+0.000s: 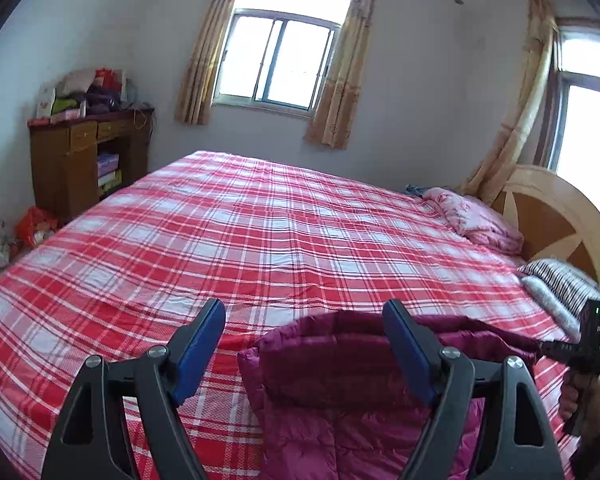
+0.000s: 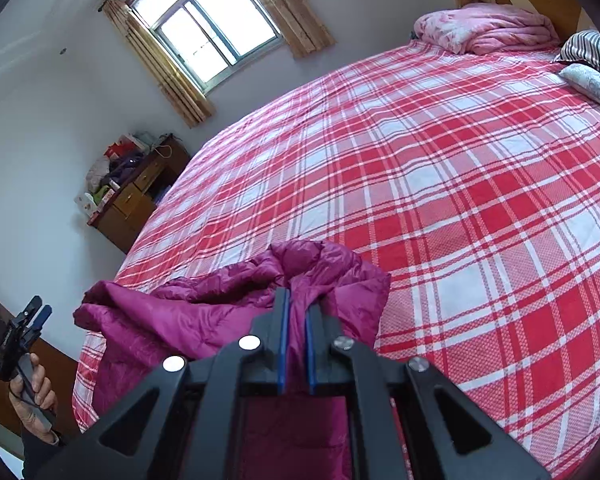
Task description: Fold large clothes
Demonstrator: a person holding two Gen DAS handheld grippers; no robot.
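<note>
A wide bed (image 1: 260,232) spread with a red-and-white plaid sheet fills the room, its wooden headboard (image 1: 556,216) at the right of the left wrist view, with a folded pink quilt (image 1: 476,216) and striped pillows (image 1: 560,284) just in front of it. A curtained window (image 1: 276,64) sits at top centre of the pale wall, and a cluttered brown cabinet (image 1: 84,160) stands at the left. A magenta padded coat (image 2: 204,308) lies rumpled on the near edge of the bed, at the bottom of both views. In the right wrist view the right gripper (image 2: 297,308) is clamped on a raised ridge of the coat at lower centre, the fabric pinched between its blue pads (image 2: 284,336), and the coat bunches up just beyond them. The rest of the coat spreads toward the lower left of that frame, so its long axis runs roughly along the bed's near edge. In the left wrist view the left gripper (image 1: 304,320) is spread wide with nothing between its fingers; the coat's upper edge lies below and around its right-hand finger, and whether they touch I cannot tell. A hand (image 2: 32,392) holds that gripper at the far lower left of the right wrist view.
</note>
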